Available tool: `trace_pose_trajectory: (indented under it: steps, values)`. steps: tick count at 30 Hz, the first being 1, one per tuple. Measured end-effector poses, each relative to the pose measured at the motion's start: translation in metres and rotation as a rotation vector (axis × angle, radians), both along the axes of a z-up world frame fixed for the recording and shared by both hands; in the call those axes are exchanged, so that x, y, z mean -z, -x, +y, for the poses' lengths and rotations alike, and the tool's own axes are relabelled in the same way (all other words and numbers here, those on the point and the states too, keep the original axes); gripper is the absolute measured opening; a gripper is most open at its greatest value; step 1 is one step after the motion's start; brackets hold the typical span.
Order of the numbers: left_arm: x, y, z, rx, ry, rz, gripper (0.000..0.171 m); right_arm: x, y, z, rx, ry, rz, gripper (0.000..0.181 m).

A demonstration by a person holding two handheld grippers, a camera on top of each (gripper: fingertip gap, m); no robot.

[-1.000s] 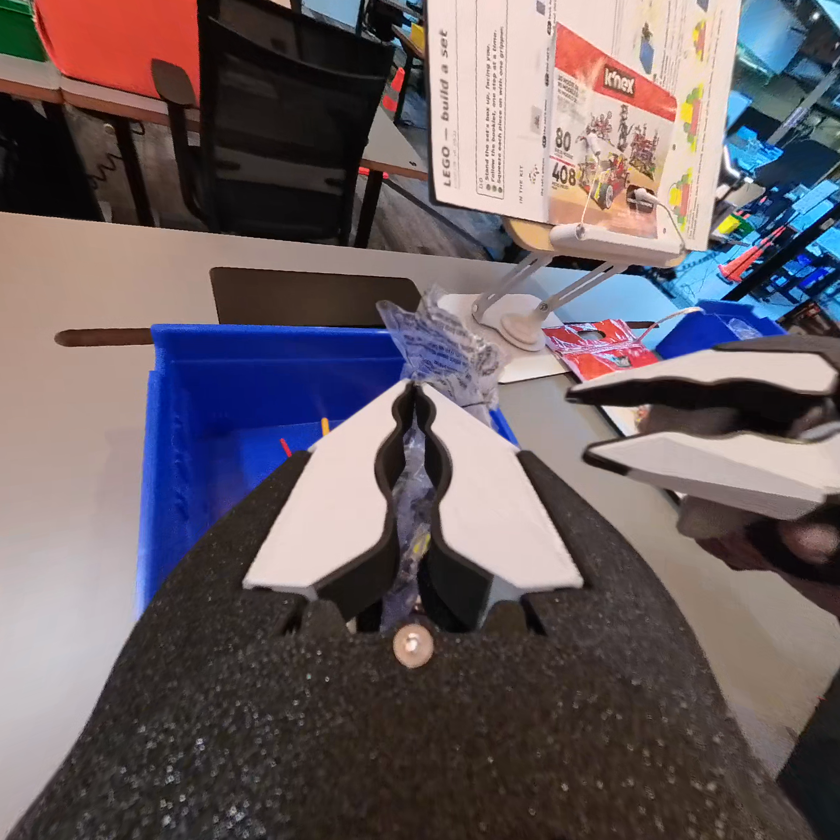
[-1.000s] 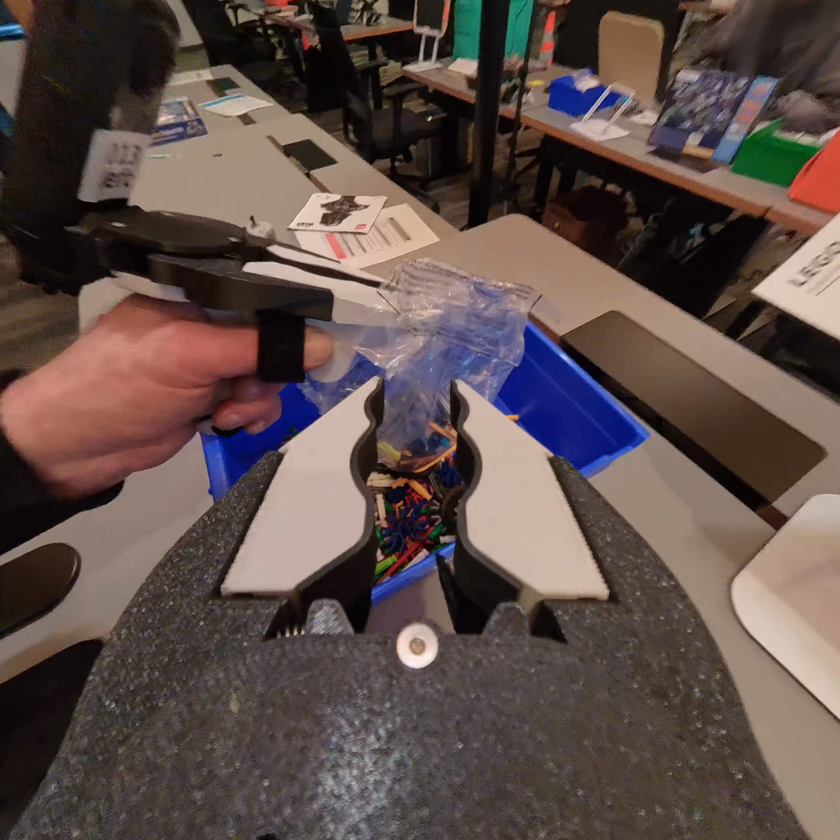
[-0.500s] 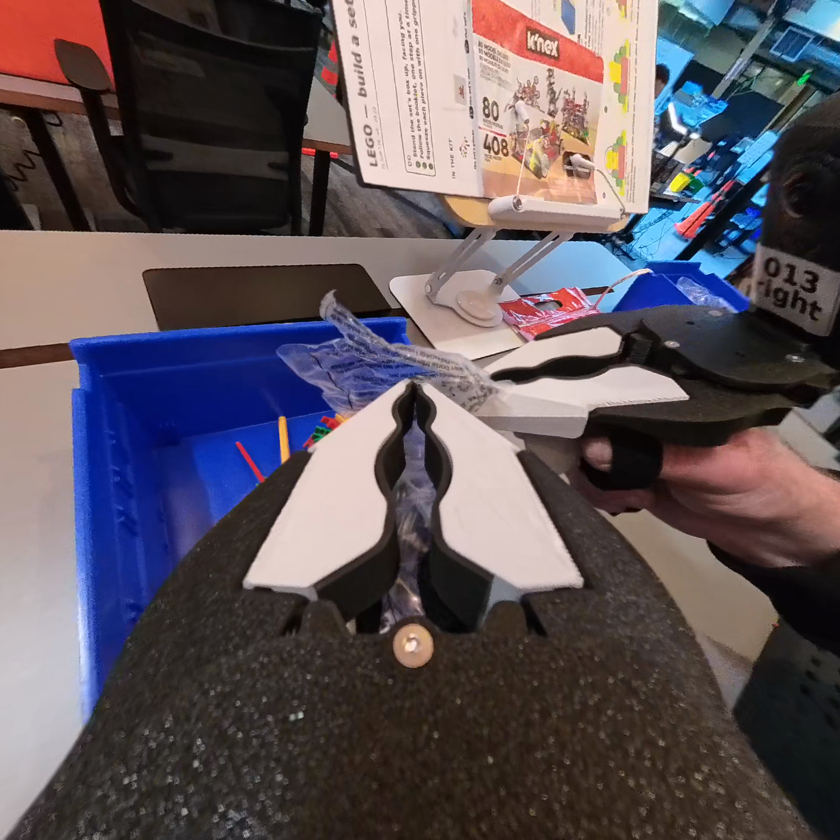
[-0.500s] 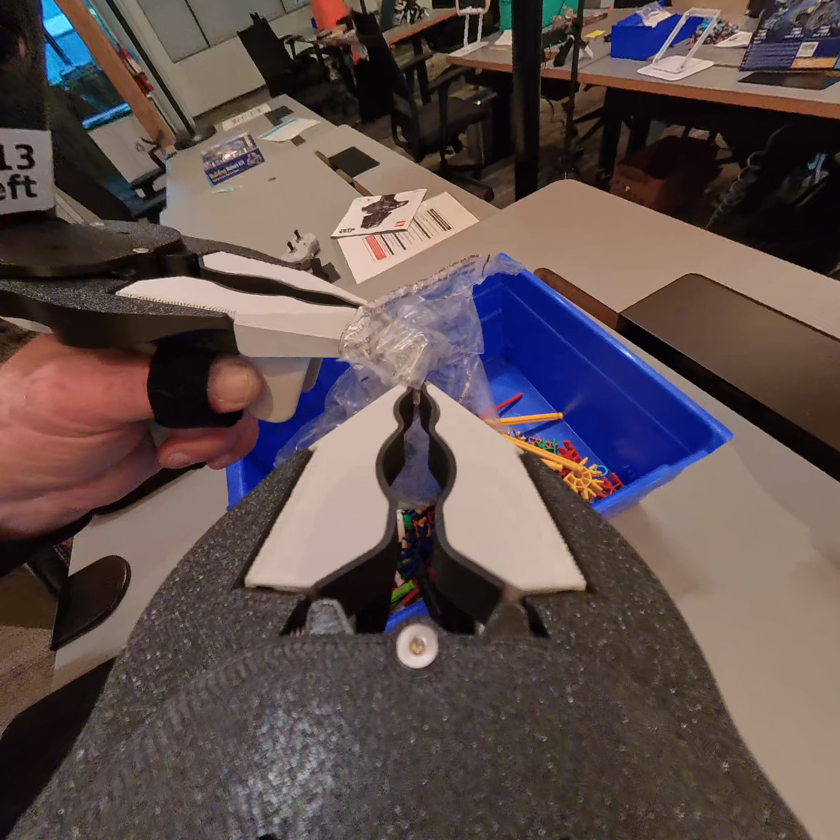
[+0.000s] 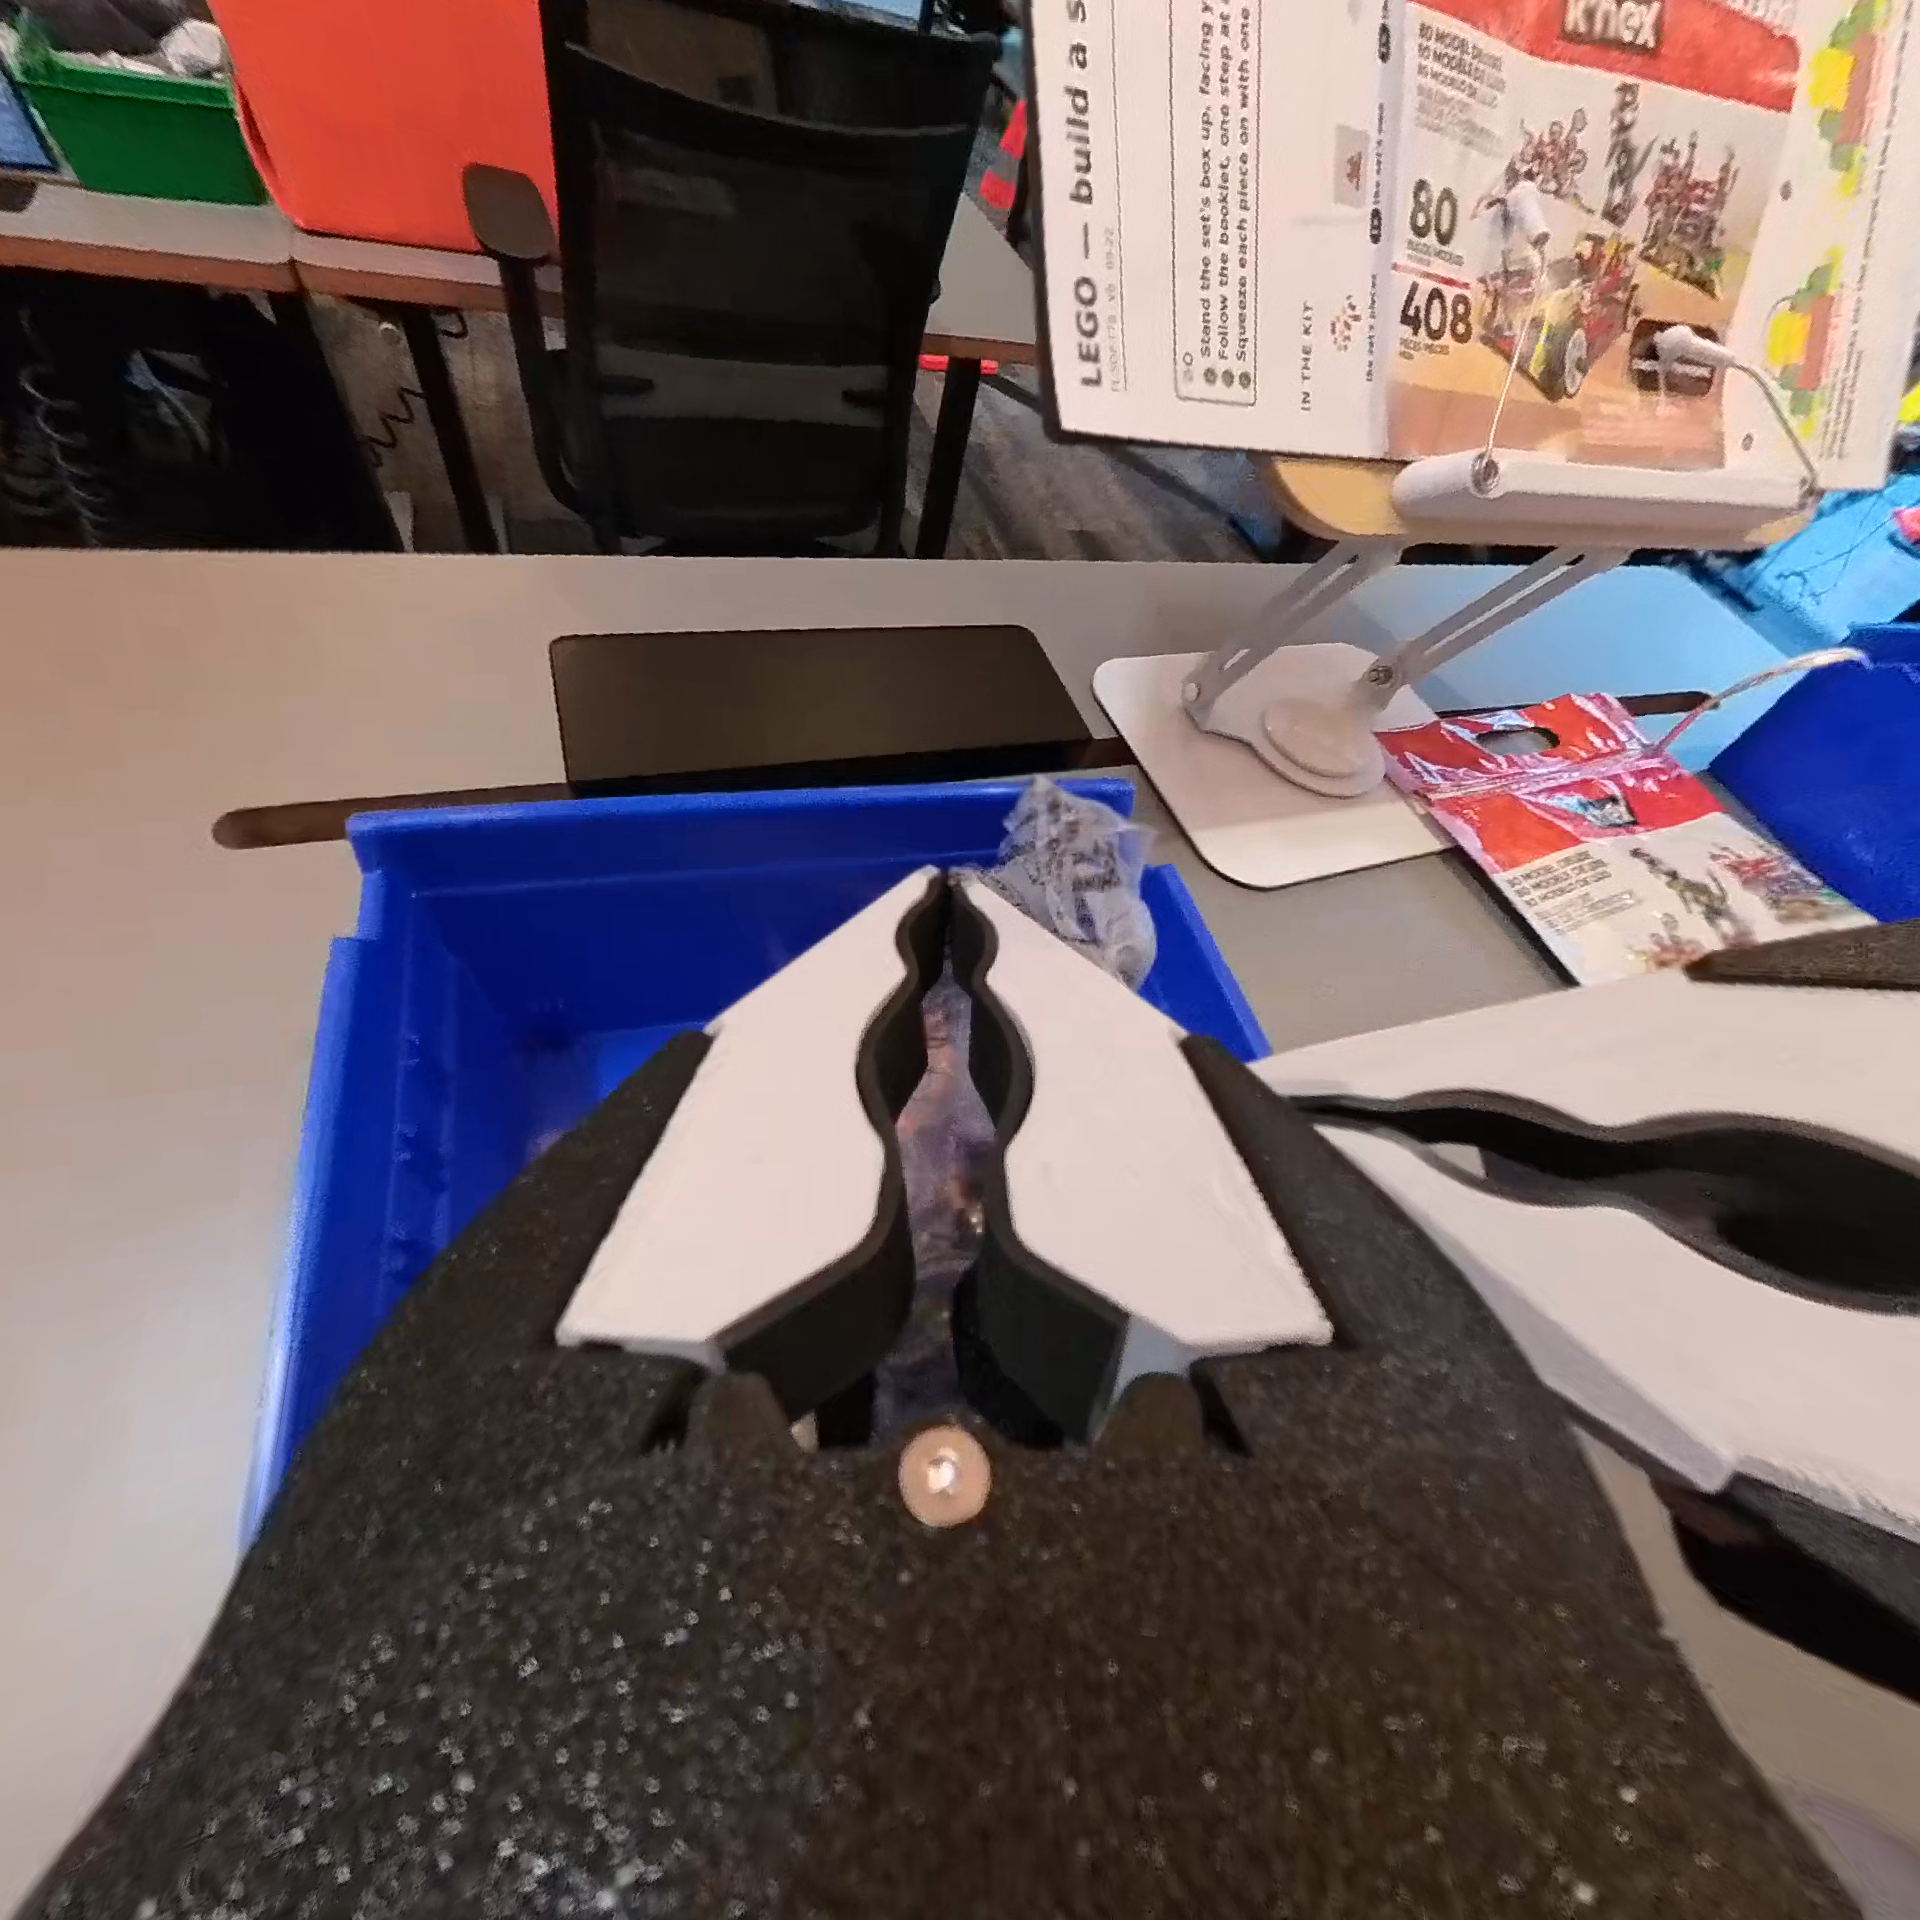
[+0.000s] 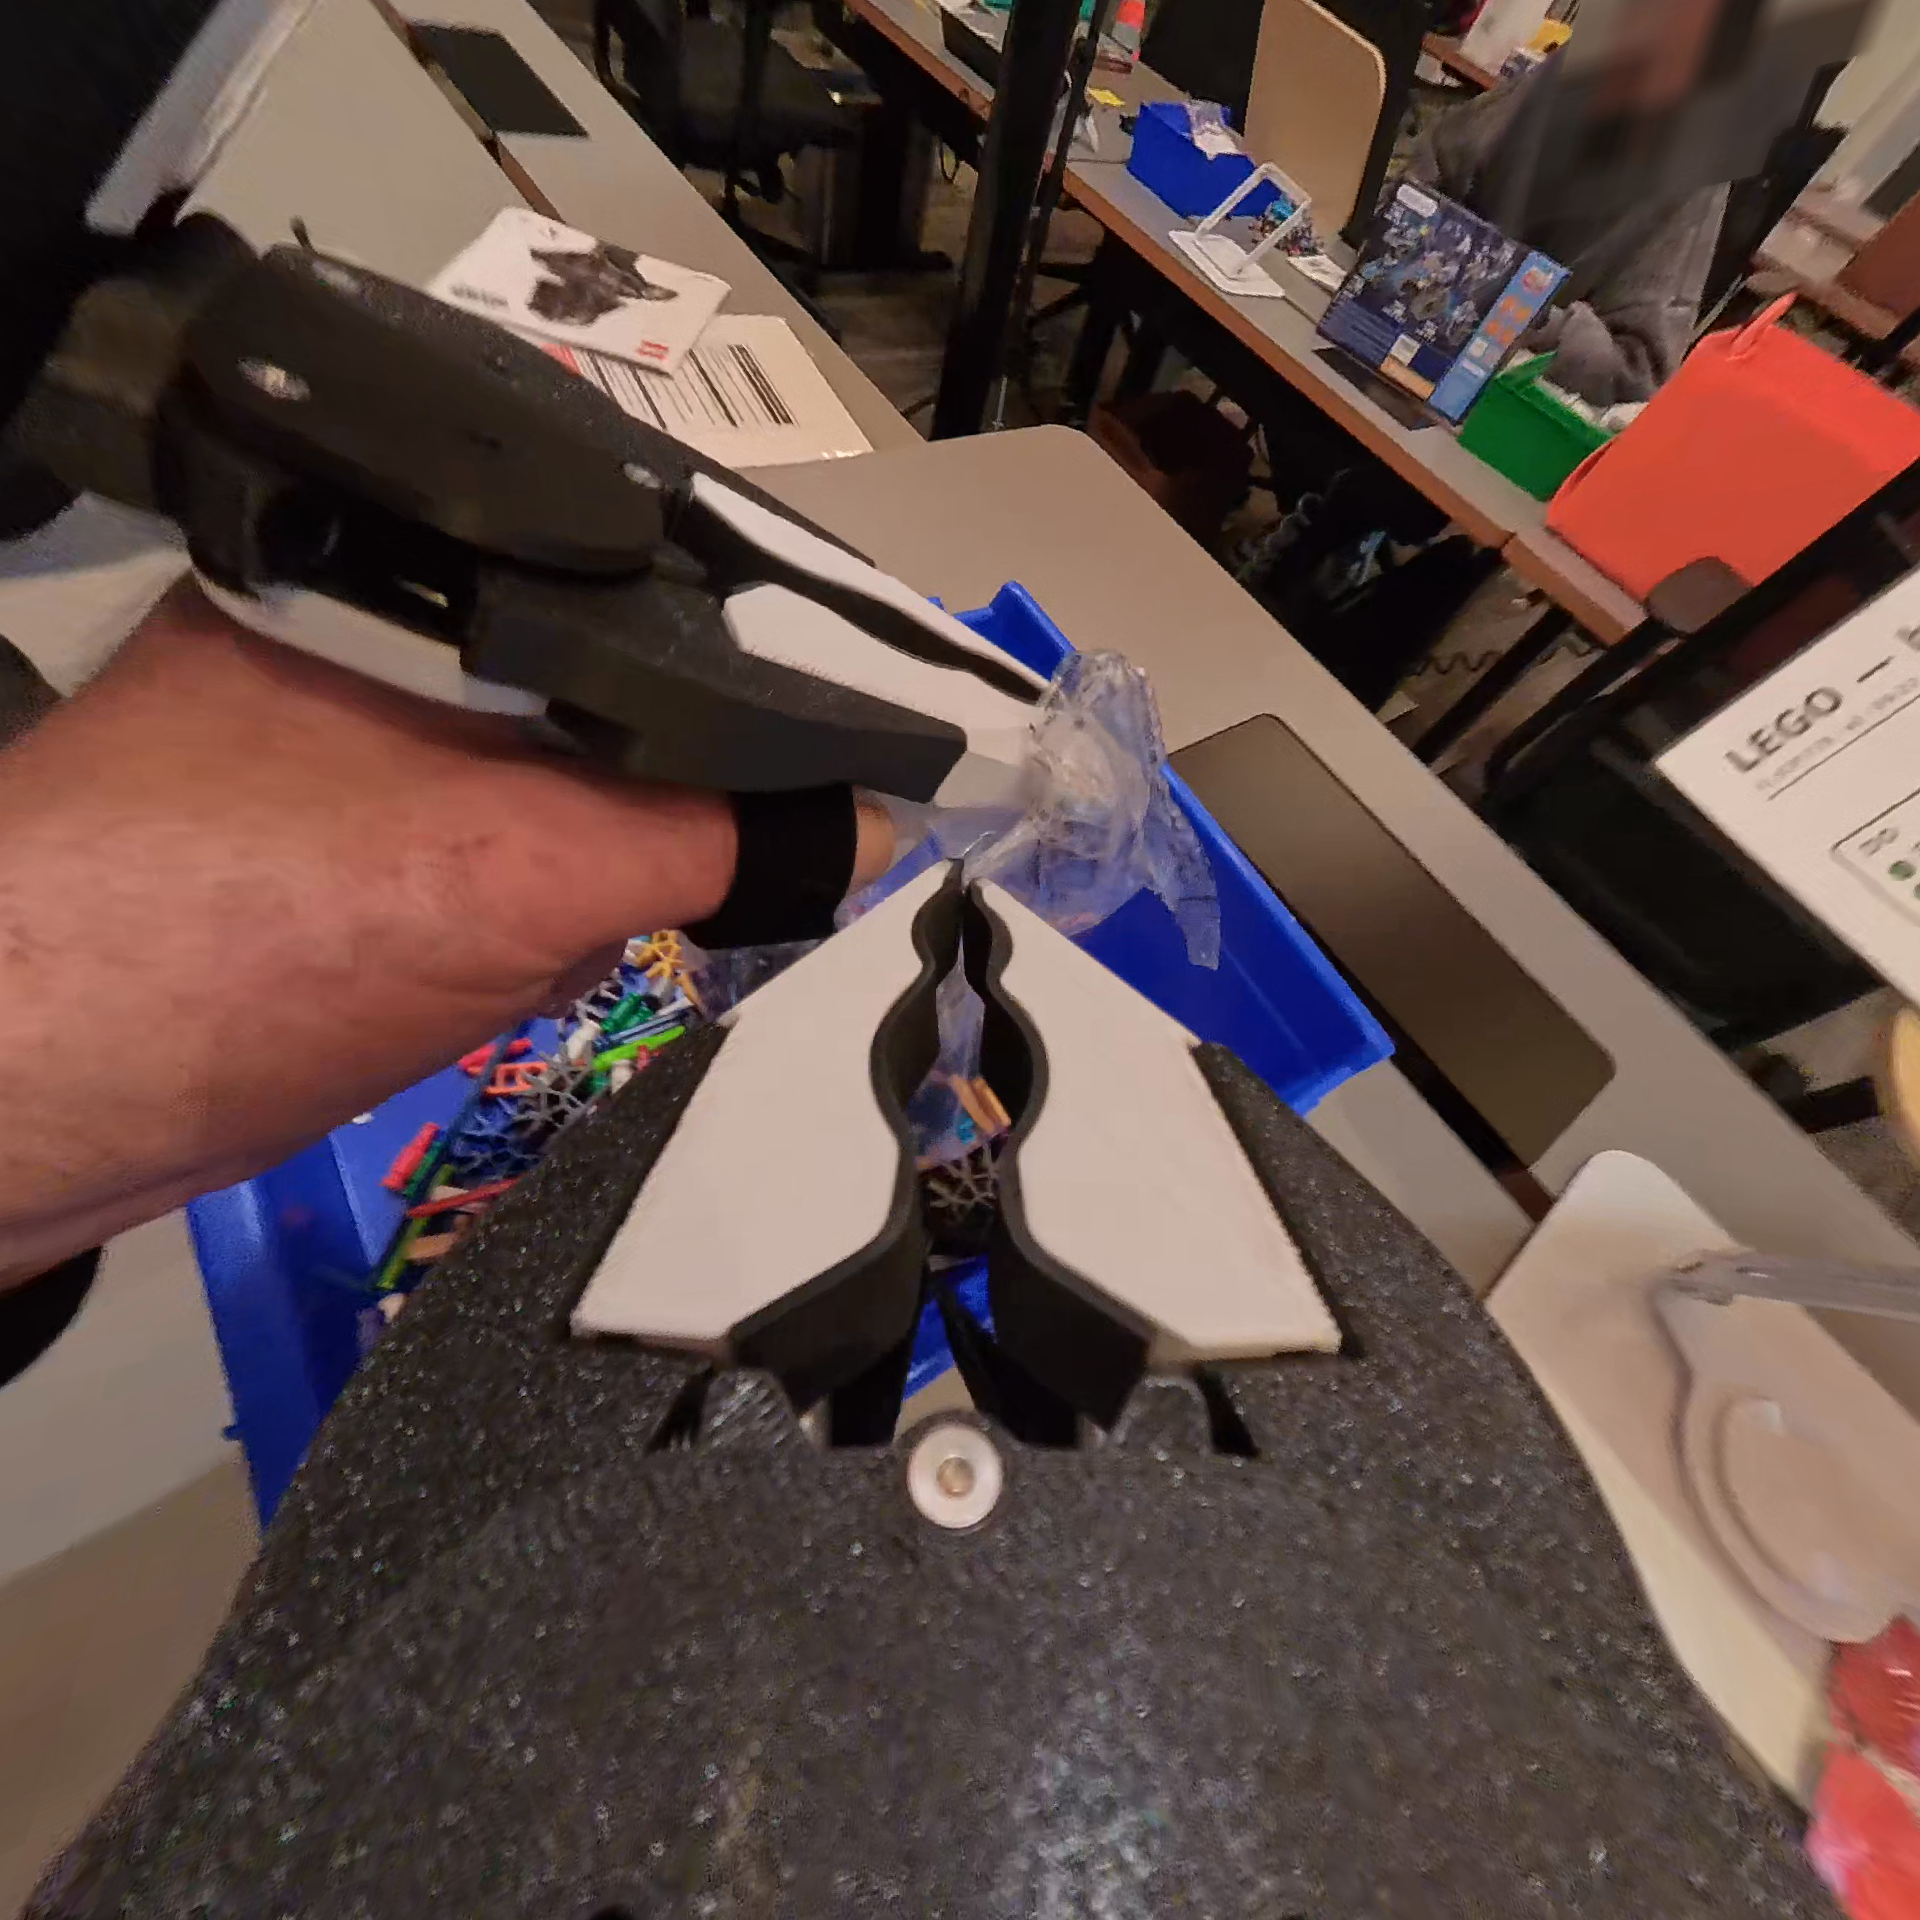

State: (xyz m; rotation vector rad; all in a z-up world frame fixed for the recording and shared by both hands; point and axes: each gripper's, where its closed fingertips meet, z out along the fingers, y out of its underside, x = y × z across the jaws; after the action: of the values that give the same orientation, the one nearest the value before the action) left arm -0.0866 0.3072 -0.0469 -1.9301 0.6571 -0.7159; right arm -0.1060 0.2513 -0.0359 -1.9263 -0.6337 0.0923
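A clear plastic bag [image 6: 1101, 790] hangs over a blue bin [image 6: 1278, 997], with a few small coloured pieces still in it. Both grippers hold it. My left gripper [image 5: 948, 883] is shut on the bag's crumpled top [image 5: 1081, 883]. In the right wrist view it [image 6: 1023, 717] comes in from the left, held by a hand. My right gripper [image 6: 958, 878] is shut on the bag film just below it. In the left wrist view the right gripper's fingers [image 5: 1558, 1060] show at the right edge. Loose coloured pieces [image 6: 499, 1122] lie in the bin [image 5: 727, 821].
A white stand [image 5: 1278, 769] holds a printed sheet and box picture [image 5: 1455, 208] behind the bin. A red packet [image 5: 1590, 821] and a second blue bin [image 5: 1839, 769] lie to the right. A black panel [image 5: 810, 707] is set into the table. A black chair [image 5: 748, 260] stands beyond. About 6 cm separates my left fingertips from my right.
My right gripper went from open to shut on the bag beside the left gripper. Both then swung with the bag, and the right gripper now sits low at the right of the left view.
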Motion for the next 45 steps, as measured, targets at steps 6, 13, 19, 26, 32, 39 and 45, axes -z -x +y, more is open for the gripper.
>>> trace_pose_trajectory:
  steps: [6, 13, 19, 26, 32, 39, 45]
  values:
    - [0.012, 0.016, 0.03, -0.081, 0.1, -0.056, 0.0, -0.007, 0.041, -0.036, -0.138, -0.034, -0.004, 0.0]
    - [-0.012, 0.008, 0.011, 0.059, 0.089, -0.081, 0.0, -0.019, 0.002, -0.048, -0.071, -0.004, 0.143, 0.0]
    - [-0.019, 0.011, -0.016, 0.143, 0.111, -0.053, 0.0, -0.011, -0.03, -0.035, -0.026, 0.085, 0.25, 0.029]
    - [-0.018, 0.008, -0.046, 0.303, 0.179, 0.031, 0.0, 0.013, -0.024, -0.015, -0.047, 0.145, 0.206, 0.025]
    - [-0.015, 0.013, -0.06, 0.387, 0.252, -0.026, 0.0, 0.022, -0.013, 0.003, -0.102, 0.155, 0.177, 0.016]
    - [-0.008, 0.011, -0.079, 0.471, 0.21, -0.03, 0.0, 0.027, -0.014, 0.017, -0.057, 0.164, 0.234, 0.0]
    - [-0.012, 0.01, -0.08, 0.441, 0.106, 0.0, 0.0, 0.027, -0.017, 0.021, -0.043, 0.204, 0.31, 0.0]
